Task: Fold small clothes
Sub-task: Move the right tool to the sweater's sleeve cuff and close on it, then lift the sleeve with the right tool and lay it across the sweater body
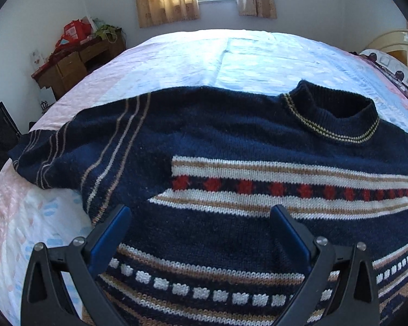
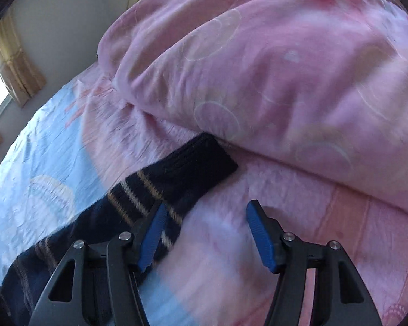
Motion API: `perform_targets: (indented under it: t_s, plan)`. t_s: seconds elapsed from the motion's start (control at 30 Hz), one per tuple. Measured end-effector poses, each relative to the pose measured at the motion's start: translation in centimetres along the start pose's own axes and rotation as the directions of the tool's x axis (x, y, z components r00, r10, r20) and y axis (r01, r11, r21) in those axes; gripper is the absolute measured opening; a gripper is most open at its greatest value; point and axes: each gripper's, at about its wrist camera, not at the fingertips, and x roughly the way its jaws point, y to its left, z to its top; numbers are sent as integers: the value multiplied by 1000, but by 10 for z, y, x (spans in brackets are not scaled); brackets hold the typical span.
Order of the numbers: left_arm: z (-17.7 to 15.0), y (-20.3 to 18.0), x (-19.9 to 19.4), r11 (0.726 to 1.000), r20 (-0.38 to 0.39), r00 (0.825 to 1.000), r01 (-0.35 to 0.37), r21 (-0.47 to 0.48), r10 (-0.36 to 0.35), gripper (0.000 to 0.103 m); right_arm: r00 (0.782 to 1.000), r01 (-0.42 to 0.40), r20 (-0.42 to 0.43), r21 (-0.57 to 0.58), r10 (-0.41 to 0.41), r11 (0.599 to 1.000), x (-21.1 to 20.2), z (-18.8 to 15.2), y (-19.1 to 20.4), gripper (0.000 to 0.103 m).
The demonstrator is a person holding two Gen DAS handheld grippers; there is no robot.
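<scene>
A navy knitted sweater [image 1: 231, 135] with white, tan and red stripes lies spread flat on the bed, collar [image 1: 337, 114] at the far right, one sleeve [image 1: 49, 157] stretched to the left. My left gripper [image 1: 201, 214] is open and empty, hovering over the sweater's chest. In the right wrist view the other sleeve [image 2: 160, 187] lies stretched out, its cuff [image 2: 204, 157] pointing at a pink duvet. My right gripper [image 2: 204, 214] is open and empty, its left finger [image 2: 152, 236] over the sleeve's edge, the right finger over bare sheet.
The bed sheet [image 1: 204, 59] is pale blue and pink. A bulky pink duvet [image 2: 285, 68] is heaped just beyond the cuff. A wooden desk [image 1: 76, 62] with red bags stands at the far left by the wall. A pillow [image 1: 394, 70] lies far right.
</scene>
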Motion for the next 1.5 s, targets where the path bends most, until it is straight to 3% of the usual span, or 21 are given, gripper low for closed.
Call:
perform_targets:
  t_s: [0.07, 0.1, 0.17, 0.2, 0.4, 0.7, 0.87, 1.1, 1.23, 1.5]
  plan:
    - [-1, 0, 0, 1000, 0, 1000, 5, -2, -5, 103, 1000, -8, -1, 7, 8, 1000, 5, 4, 5, 58]
    - [-1, 0, 0, 1000, -1, 1000, 7, -2, -7, 103, 1000, -13, -4, 2, 13, 1000, 7, 5, 9, 40]
    - [-1, 0, 1, 1000, -4, 1000, 14, -4, -14, 103, 1000, -6, -22, -18, 6, 1000, 11, 4, 17, 13]
    - [-1, 0, 2, 1000, -9, 1000, 19, -8, -19, 103, 1000, 1, -19, -26, -2, 1000, 12, 4, 21, 11]
    - [-1, 2, 5, 999, -15, 999, 37, -16, -37, 103, 1000, -17, 17, -107, 18, 994, -11, -6, 47, 8]
    - [-5, 3, -2, 998, 11, 998, 57, -13, -57, 103, 986, -112, 86, -303, 144, 946, -75, -29, 136, 8]
    - [-6, 6, -2, 997, 13, 997, 75, -24, -75, 103, 964, -206, 68, -418, 257, 885, -116, -66, 199, 8]
    - [-6, 11, 0, 993, 11, 994, 111, -42, -111, 103, 914, -341, 2, -539, 406, 770, -167, -147, 286, 8]
    - [-6, 13, -1, 991, 16, 992, 124, -50, -123, 103, 886, -403, -57, -586, 459, 704, -181, -196, 327, 8]
    - [-7, 16, -2, 988, 23, 990, 141, -59, -140, 103, 850, -487, -192, -645, 491, 589, -178, -287, 388, 7]
